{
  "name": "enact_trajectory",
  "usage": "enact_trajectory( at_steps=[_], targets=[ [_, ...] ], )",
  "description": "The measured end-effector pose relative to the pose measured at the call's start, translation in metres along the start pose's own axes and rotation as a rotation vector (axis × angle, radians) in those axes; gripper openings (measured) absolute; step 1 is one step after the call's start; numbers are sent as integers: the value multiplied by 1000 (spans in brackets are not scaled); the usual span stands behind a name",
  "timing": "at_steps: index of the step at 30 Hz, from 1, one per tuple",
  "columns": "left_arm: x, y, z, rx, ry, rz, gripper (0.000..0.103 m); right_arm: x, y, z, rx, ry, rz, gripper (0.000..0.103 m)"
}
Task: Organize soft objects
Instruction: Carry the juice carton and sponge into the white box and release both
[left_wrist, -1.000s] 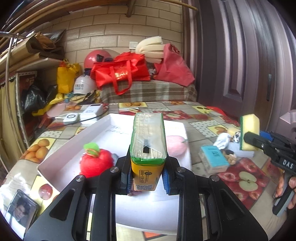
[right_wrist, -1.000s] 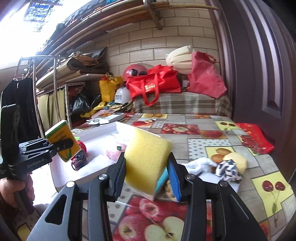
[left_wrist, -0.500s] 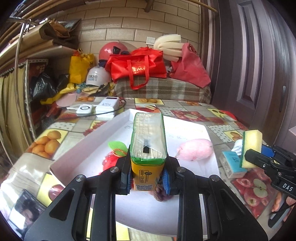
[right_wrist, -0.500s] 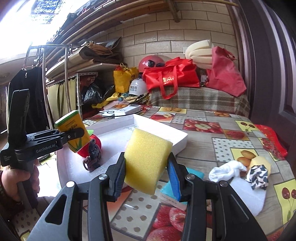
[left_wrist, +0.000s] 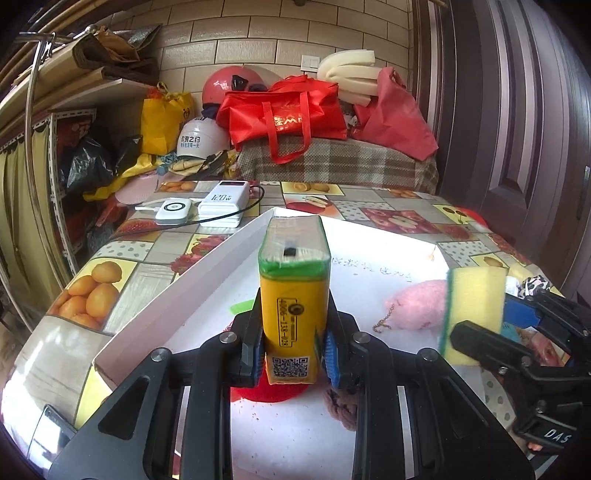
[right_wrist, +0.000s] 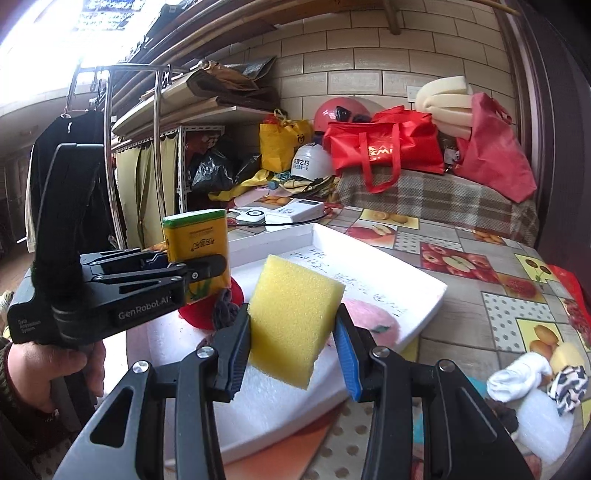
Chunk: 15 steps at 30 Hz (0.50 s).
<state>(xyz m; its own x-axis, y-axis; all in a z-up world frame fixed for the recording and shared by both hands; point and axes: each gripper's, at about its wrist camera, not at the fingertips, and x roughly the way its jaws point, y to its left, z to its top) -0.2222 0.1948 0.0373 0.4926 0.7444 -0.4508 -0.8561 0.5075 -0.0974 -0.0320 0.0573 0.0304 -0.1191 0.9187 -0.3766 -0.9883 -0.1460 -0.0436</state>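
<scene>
While both hands are reaching out over the table, the left gripper (left_wrist: 291, 360) is pointing slightly downward, its blue-padded jaws clamping the lower end of a yellow tissue pack (left_wrist: 293, 295) with a green top and glossy plastic wrap. The pack is standing upright above the white tray (left_wrist: 177, 295), a shallow rectangular box with low foam-like walls. In the right wrist view a bare hand (right_wrist: 51, 373) is gripping that tool's black handle at 9 o'clock.

The right gripper (right_wrist: 293, 354) is also tilting a little downward, its jaws pressing on both sides of a yellow sponge (right_wrist: 293, 321), a porous rectangular block tipped on its corner. From the left wrist view the sponge is showing a thin green scouring layer along one edge, and it is hanging over the tray's right side at 3 o'clock.

Inside the tray a fluffy pink plush (left_wrist: 417, 304) is lying just past the sponge, a red plush apple (right_wrist: 201, 314) is sitting beneath the tissue pack, and a small brownish knitted toy (left_wrist: 341, 406) is lying beside it.

On the glossy fruit-patterned tablecloth (right_wrist: 480, 295), at 4 o'clock in the right wrist view, a white sock (right_wrist: 517, 374) and a black-and-white patterned cloth (right_wrist: 569, 386) are lying bunched together.
</scene>
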Motion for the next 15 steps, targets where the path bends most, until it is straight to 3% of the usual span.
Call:
enact_trajectory(
  at_steps=[10,15],
  targets=[
    [13,8,6,-36,22,7,25,33,-15,9,110,56,-16,42],
    [15,12,6,-54,30,2,25,35,-9,10,91,63,-25,44]
  ],
)
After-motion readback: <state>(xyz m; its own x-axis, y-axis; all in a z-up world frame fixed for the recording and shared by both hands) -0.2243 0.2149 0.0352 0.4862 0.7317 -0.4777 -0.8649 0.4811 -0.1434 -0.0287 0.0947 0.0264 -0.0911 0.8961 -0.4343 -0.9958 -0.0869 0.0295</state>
